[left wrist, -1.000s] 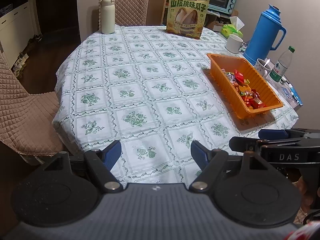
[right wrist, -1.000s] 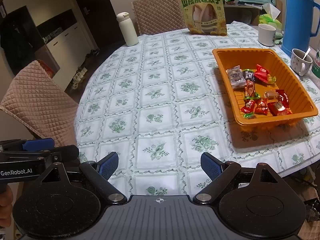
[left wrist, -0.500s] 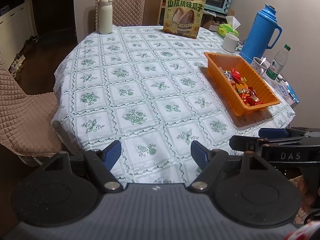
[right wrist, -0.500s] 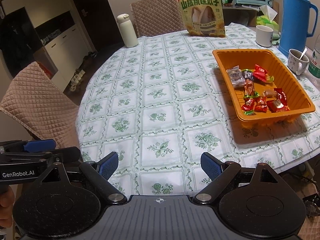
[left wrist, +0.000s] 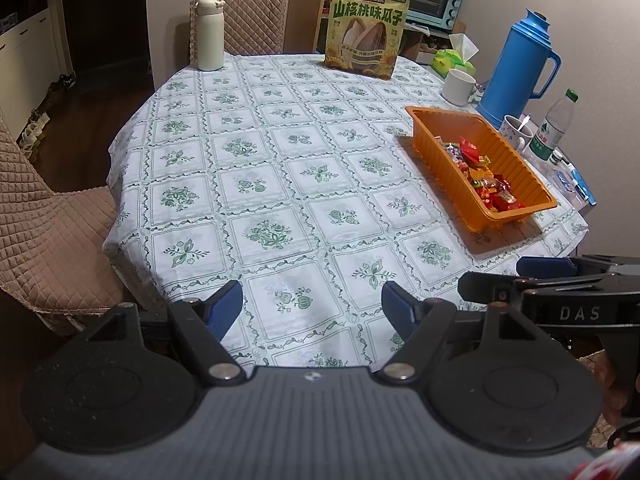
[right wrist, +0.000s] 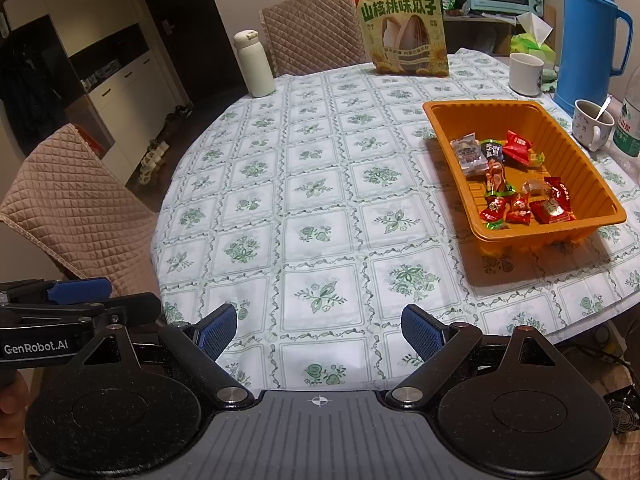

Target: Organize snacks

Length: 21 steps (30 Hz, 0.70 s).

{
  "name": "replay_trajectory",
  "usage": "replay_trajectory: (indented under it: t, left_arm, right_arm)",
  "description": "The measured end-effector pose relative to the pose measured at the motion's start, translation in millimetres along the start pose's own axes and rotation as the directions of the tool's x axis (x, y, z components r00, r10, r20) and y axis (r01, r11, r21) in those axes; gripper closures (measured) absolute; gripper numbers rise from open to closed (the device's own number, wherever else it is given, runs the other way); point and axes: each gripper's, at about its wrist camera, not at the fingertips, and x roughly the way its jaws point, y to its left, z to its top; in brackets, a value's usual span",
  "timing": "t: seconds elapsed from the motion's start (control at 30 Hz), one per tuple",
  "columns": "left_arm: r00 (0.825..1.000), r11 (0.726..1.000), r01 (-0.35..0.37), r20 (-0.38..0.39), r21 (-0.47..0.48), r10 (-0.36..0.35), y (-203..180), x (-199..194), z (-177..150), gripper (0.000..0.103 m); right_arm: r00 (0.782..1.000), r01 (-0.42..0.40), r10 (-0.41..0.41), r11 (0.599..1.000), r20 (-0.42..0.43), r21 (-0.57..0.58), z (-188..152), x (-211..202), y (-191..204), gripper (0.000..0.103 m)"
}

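Observation:
An orange tray stands on the right of the round table and holds several small wrapped snacks. A large green bag of sunflower seeds stands upright at the table's far edge. My left gripper hangs open over the near edge of the table, with nothing between its blue pads. My right gripper is open too and empty, also above the near edge, well short of the tray. Each gripper shows at the side of the other's view.
A cream flask, a white mug, a blue thermos jug, a cup with a spoon and a water bottle stand around the table's far and right rim. Quilted chairs flank the table.
Both views have drawn back slightly, so the table and tray look a little smaller and farther. Both grippers stay open and empty.

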Motion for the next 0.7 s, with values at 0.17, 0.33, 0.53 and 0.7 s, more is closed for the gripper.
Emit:
replay_trajectory:
  t: [0.17, 0.33, 0.53, 0.7]
  left_arm:
    - [1.0, 1.0, 0.0, 0.0, 0.0, 0.0, -0.1, 0.4, -0.4, 0.028]
    - [1.0, 1.0, 0.004, 0.003, 0.004, -0.004, 0.0, -1.2, 0.0, 0.028]
    - [1.0, 1.0, 0.008, 0.005, 0.007, -0.008, 1.1, -2.0, 0.5, 0.028]
    - [1.0, 1.0, 0.008, 0.005, 0.005, -0.008, 1.3, -2.2, 0.8, 0.028]
  right_arm:
    - [1.0, 0.002, -0.002, 1.0, 0.001, 0.002, -0.6, -0.9, 0.2, 0.014]
    - [1.0, 0.004, -0.004, 1.0, 0.002, 0.002, -1.3, -2.2, 0.7, 0.014]
    - [1.0, 0.009, -0.009, 1.0, 0.006, 0.004, -0.8, -3.2, 2.2, 0.014]
    - [1.0, 0.011, -0.011, 1.0, 0.007, 0.003, -0.8, -2.7, 2.8, 0.014]
